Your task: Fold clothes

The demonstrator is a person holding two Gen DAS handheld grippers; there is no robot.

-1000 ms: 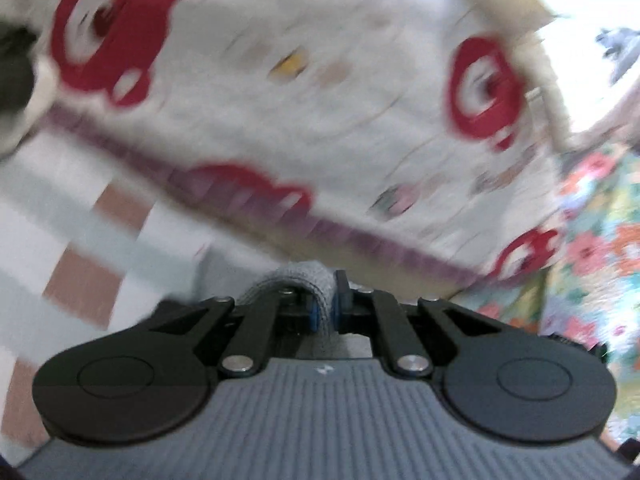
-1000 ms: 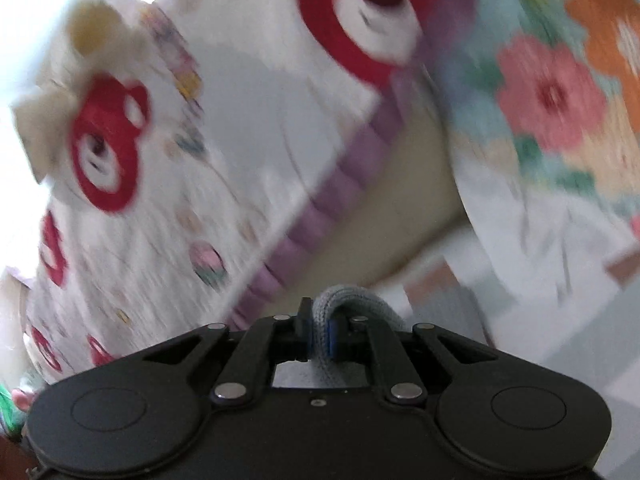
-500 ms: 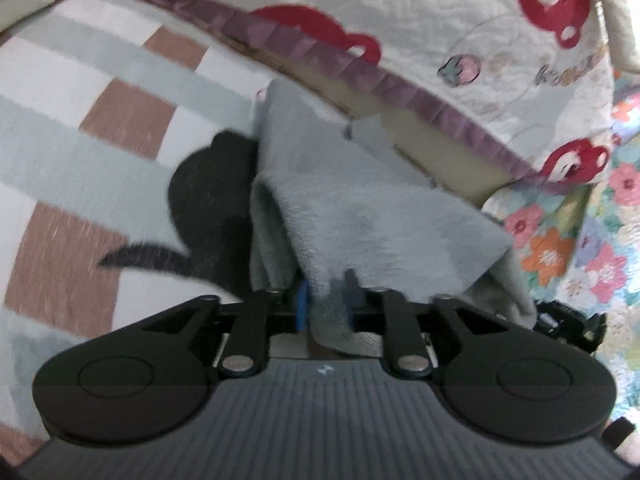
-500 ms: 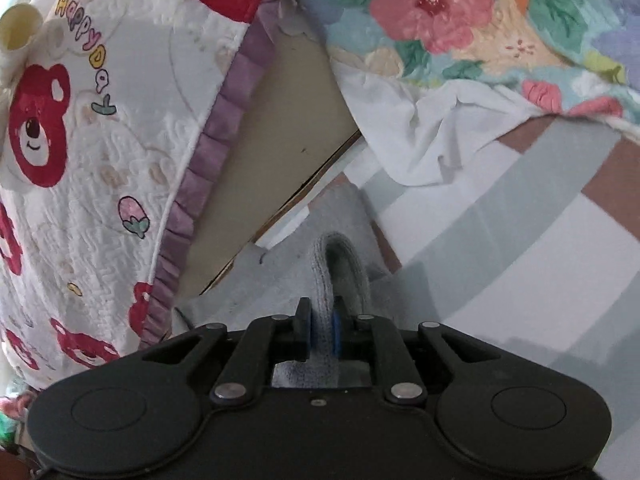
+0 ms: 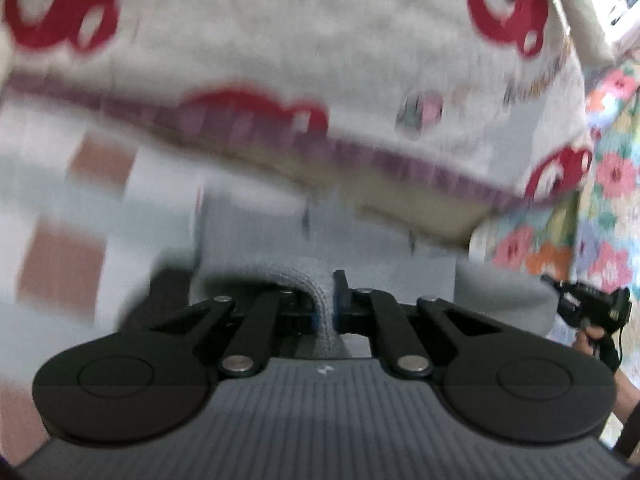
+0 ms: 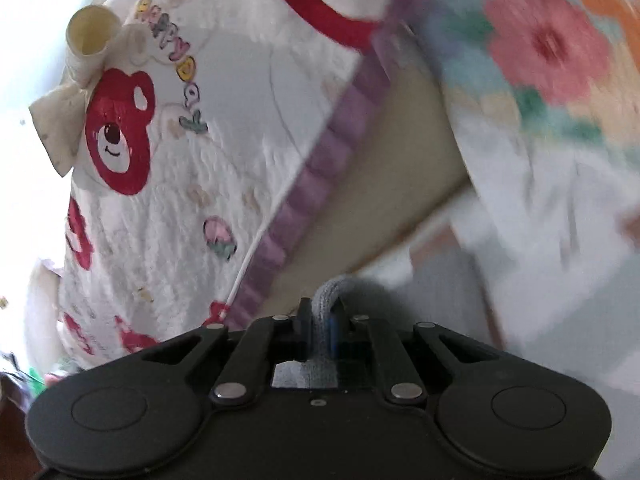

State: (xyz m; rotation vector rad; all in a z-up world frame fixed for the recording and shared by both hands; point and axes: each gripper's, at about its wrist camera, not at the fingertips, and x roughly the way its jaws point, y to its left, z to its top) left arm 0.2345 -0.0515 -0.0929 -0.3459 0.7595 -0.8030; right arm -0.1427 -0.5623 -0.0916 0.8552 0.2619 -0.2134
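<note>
Checked bedding in grey, white and brown covers the bed [image 5: 92, 200], a bear-print quilt [image 6: 208, 168] draped at its far edge, floral cloth [image 6: 548, 44] at one corner. Left gripper [image 5: 325, 312] and right gripper [image 6: 320, 330] each have fingers clamped on the grey garment [image 5: 320, 236]. Keeping both pinches level should lay the fold square.

Motion blur smears the checked sheet [image 5: 80, 208] left of the grey garment [image 5: 320, 236]; the garment's far edge cannot be made out.

Both wrist views low, close; share blurred, probably same bear quilt [image 5: 320, 60].
</note>
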